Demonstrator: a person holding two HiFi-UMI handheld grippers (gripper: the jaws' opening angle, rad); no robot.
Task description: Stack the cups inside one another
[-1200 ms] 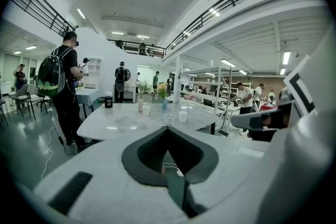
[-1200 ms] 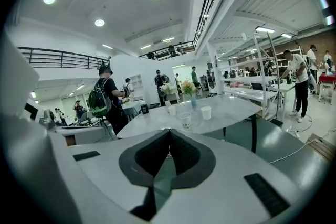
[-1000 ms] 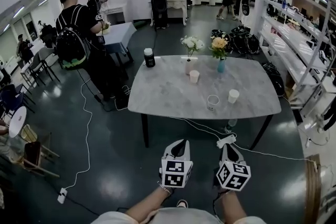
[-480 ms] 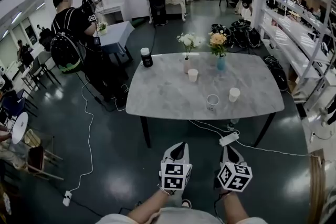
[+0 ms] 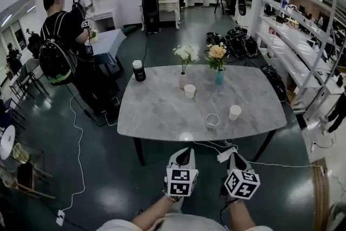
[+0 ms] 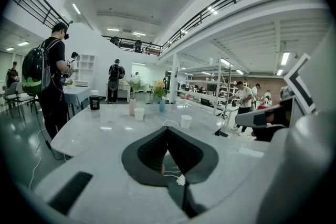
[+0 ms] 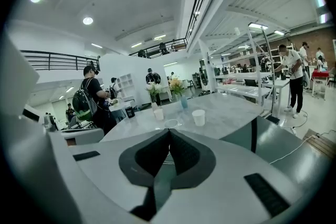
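**Before any cup is touched, both grippers hang shut short of the tabletop**

Since nothing is within reach, the left gripper [image 5: 184, 153] and the right gripper [image 5: 237, 155] sit side by side at 6 o'clock in the head view. Each has its jaws pressed together on nothing: each gripper view shows the dark pads meeting at a point with only air between. Holding them closed and low looks to me like an approach posture, not a grip.

At 12 o'clock stands the grey marble-patterned tabletop [image 5: 157, 111], well apart from both grippers. Three cups sit upright and separate on its right half. A pale-rimmed cup that looks see-through [image 5: 212, 121] is nearest the front edge. A small white paper cup [image 5: 234, 112] stands near it at 2 o'clock, and a second white paper cup [image 5: 190, 91] is farther back at 11 o'clock. None is nested, so the stacking seems not yet begun.

Toward the far edge are a pale vase of white flowers [image 5: 183, 79] and a blue vase of orange flowers [image 5: 219, 77]. A dark canister with a white lid [image 5: 139, 70] stands at the 10 o'clock corner.

Around the table lies a dark glossy floor [image 5: 108, 181] crossed by white cables. A person with a black backpack [image 5: 57, 48] stands at 10 o'clock, and shelving runs along 3 o'clock.
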